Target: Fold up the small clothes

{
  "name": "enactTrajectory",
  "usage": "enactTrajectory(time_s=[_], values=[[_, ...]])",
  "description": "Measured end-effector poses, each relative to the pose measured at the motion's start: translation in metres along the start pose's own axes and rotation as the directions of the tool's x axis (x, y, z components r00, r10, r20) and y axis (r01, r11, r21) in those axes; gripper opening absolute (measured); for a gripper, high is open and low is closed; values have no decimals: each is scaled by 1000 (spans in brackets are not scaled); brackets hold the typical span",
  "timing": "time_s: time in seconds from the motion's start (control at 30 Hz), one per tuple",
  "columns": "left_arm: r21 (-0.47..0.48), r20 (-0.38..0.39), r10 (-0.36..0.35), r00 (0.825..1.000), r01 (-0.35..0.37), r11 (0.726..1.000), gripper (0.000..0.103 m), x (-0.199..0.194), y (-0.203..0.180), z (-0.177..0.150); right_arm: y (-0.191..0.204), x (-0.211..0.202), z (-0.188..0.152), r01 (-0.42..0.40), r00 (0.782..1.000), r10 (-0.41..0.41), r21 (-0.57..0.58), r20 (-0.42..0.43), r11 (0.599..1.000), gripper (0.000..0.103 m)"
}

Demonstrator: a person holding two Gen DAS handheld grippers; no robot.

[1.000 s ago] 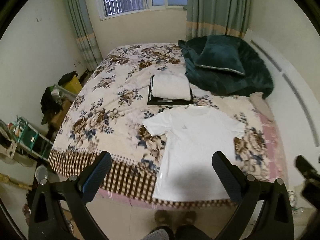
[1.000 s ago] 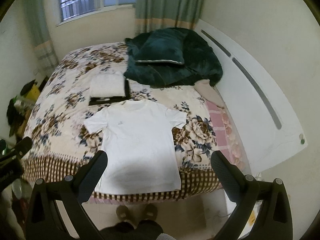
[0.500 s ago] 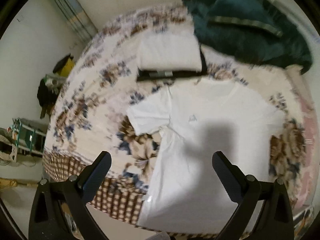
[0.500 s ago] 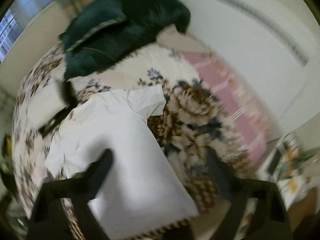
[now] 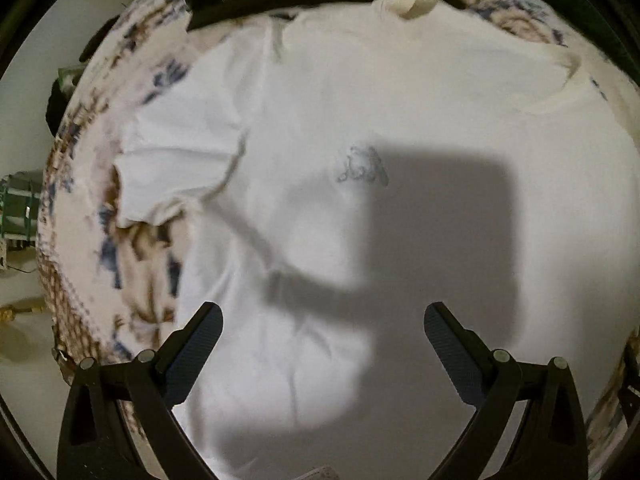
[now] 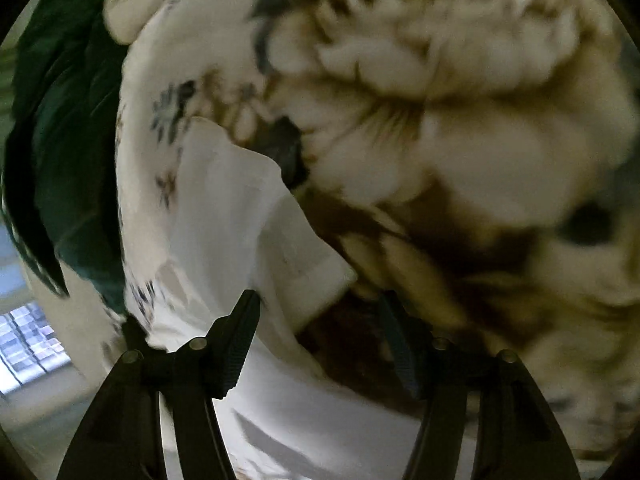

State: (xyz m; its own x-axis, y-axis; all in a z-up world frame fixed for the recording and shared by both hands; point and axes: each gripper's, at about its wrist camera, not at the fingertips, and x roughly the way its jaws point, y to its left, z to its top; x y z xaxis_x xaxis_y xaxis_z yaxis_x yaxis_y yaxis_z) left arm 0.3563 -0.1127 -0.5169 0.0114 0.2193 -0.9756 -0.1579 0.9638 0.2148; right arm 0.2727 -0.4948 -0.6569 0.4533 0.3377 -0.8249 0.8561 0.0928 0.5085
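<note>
risk for you sits low in the right frame: with your right claw [image 6: 318, 344] open astride the sleeve [image 6: 256, 224] of the white t-shirt [image 5: 360, 240] spread on the bed [image 6: 460, 140], closing too deep could pinch the bedspread, while your left claw [image 5: 322, 344] hovers open over the chest.

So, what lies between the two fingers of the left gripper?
In the left wrist view, only the white T-shirt lies between the fingers of the open left gripper, with the gripper's shadow on it. Nothing else.
</note>
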Motion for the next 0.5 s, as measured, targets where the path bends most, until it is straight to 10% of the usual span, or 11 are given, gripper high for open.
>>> enactTrajectory(time_s=[0.07,0.17,0.33,0.43,0.5], values=[[-14,-6,-22,1000,22,1000,103,7,0,2,4,4,-6,-30,998,30,-3,56,1000,56],[-45,-6,-62,998,62,997,103,10,10,1,25,0,-20,-24,982,40,-89,182,996,12],[-79,39,-91,995,93,992,103,2,36,-3,76,-7,-50,95,948,7,-306,317,947,6],[-98,83,-74,994,82,992,103,-6,60,-8,131,-1,-100,238,921,3,-568,390,788,6],[-120,107,-50,993,63,991,103,-10,83,-12,167,16,-153,334,905,27,-750,424,570,6]])
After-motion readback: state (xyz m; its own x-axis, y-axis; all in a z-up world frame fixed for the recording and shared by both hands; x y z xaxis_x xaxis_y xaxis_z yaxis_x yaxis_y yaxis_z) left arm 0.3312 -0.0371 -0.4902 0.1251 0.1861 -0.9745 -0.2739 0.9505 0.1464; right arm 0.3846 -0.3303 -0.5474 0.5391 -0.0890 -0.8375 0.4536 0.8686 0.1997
